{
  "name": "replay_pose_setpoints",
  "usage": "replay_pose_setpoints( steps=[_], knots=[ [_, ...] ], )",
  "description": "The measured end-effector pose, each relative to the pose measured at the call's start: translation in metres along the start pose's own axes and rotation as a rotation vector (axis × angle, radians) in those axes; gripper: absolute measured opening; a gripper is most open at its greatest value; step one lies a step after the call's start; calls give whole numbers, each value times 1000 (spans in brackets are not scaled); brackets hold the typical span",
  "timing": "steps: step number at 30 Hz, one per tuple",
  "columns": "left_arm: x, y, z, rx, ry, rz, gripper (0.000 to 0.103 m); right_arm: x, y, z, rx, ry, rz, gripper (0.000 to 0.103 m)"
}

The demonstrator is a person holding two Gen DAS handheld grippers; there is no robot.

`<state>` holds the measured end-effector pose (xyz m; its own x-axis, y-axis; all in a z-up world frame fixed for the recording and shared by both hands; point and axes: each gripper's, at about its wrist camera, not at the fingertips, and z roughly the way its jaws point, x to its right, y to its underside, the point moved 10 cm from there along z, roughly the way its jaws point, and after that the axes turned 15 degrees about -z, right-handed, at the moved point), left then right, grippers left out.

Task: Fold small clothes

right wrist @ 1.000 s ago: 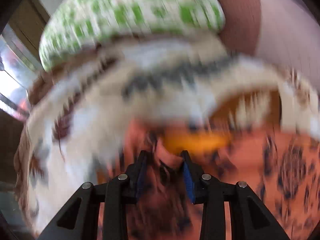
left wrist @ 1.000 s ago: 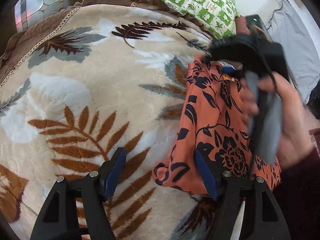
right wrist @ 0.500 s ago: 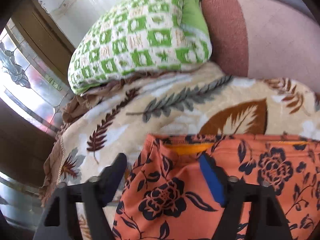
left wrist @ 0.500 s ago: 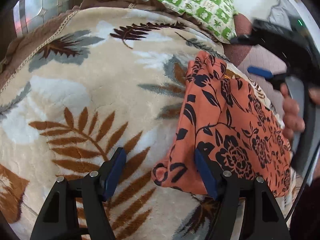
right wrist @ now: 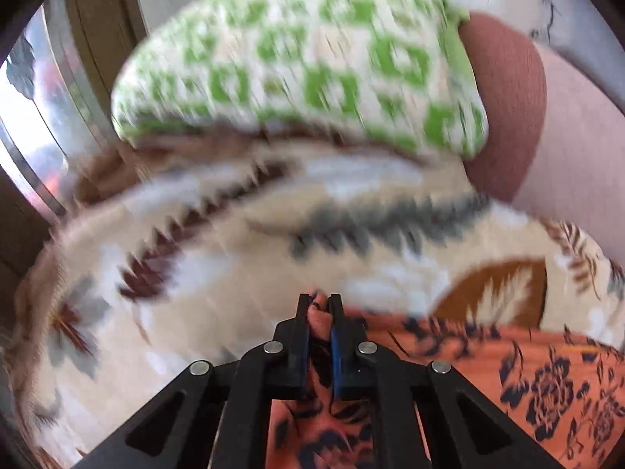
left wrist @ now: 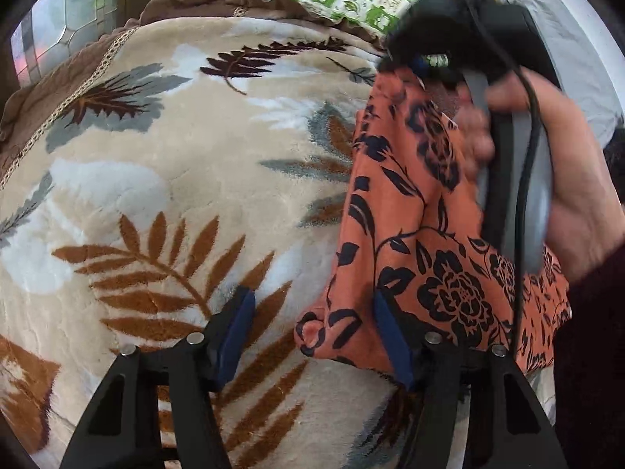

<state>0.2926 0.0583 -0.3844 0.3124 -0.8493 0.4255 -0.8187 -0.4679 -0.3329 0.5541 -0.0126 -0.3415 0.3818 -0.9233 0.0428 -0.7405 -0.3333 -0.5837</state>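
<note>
While the orange floral garment point(left wrist: 425, 258) lies on the leaf-patterned plush blanket point(left wrist: 164, 179) of the bed, the right gripper point(right wrist: 319, 314) has clenched on a bunched fold at the garment's far corner, with cloth pinched between its blue pads. From the left wrist view, that gripper sits ahead and to the right, with the person's hand point(left wrist: 562, 179) wrapped round its grey handle and the pinched corner drawn up off the blanket. The left gripper point(left wrist: 312, 336) is closing, its jaws still apart: the garment's near corner lies between them against the right finger point(left wrist: 390, 336), the left finger point(left wrist: 236, 332) over bare blanket, not pressing the cloth. Beyond both grippers rests a green-and-white checked pillow point(right wrist: 304, 62). I can read no label or writing on anything; the right wrist view is blurred.
</note>
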Motion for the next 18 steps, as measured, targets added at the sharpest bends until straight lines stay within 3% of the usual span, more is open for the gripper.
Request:
replay_pose_setpoints(
  steps=[2, 6, 8, 11, 15, 17, 18],
  knots=[
    [0, 0, 0, 0, 1, 7, 63, -3, -14, -2, 62, -59, 25, 12],
    [-1, 1, -2, -3, -1, -9, 62, 9, 5, 26, -78, -199, 216, 13],
    [-1, 2, -4, 0, -1, -10, 58, 22, 5, 13, -18, -245, 299, 13],
    [1, 2, -11, 7, 18, -13, 42, 42, 10, -24, 100, -250, 332, 13],
    [4, -2, -19, 61, -12, 12, 39, 58, 44, -64, 104, -218, 287, 13],
    [5, 1, -16, 44, -1, -1, 27, 69, 63, -80, 112, -210, 290, 13],
    [6, 2, -16, 45, 0, -3, 27, 71, 69, -85, 126, -207, 308, 13]
  ],
)
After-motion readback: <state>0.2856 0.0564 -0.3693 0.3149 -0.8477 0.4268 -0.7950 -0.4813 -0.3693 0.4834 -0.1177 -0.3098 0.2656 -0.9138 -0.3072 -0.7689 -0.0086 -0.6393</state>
